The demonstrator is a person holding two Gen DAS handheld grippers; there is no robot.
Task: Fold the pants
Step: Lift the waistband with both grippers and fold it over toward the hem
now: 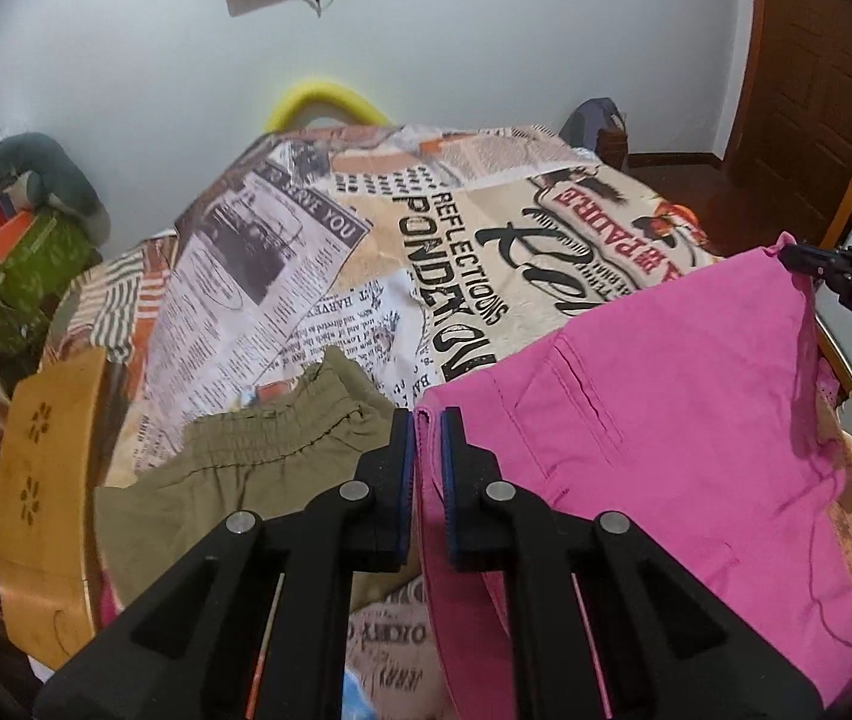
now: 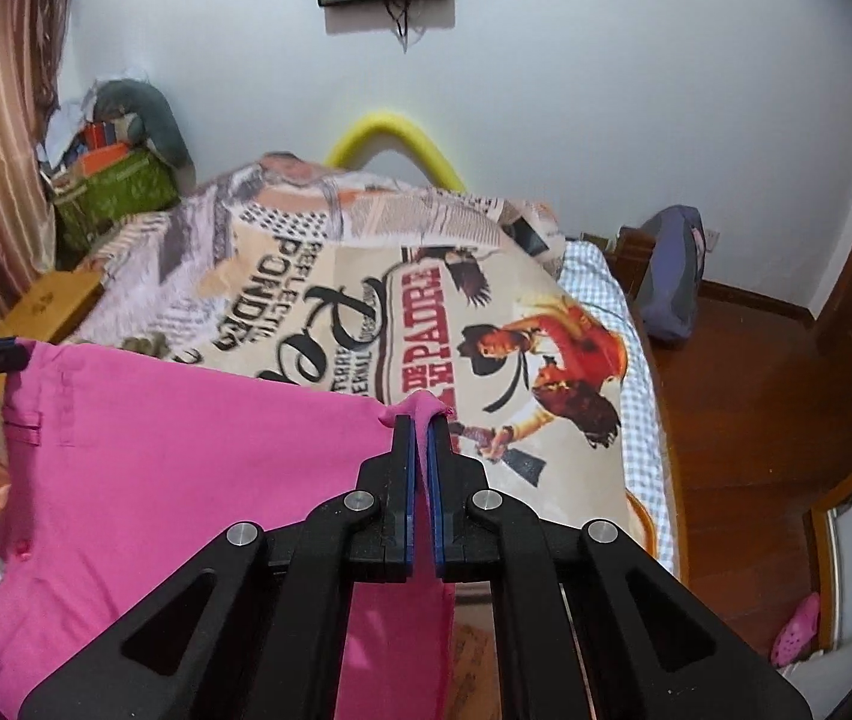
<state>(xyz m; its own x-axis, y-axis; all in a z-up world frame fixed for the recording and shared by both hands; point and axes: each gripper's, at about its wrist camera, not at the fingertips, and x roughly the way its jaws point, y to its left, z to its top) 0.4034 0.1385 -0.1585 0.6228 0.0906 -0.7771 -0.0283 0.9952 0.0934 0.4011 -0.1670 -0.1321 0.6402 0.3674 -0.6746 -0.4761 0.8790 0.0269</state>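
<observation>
The pink pants (image 1: 654,420) hang stretched between my two grippers above the bed. My left gripper (image 1: 426,420) is shut on one corner of the pants' top edge. My right gripper (image 2: 423,420) is shut on the other corner, where a small pink bunch sticks out past the fingertips. The pants also show in the right wrist view (image 2: 186,468), with a belt loop at their left. The right gripper shows in the left wrist view (image 1: 786,255) at the far right. The left gripper shows in the right wrist view (image 2: 24,354) at the far left.
The bed carries a newspaper-print cover (image 1: 366,252). Olive-green pants (image 1: 258,456) lie crumpled on it near the left gripper. A wooden bed end (image 1: 42,480) is at the left, a cluttered green box (image 2: 114,192) beyond, and a wooden floor (image 2: 756,408) at the right.
</observation>
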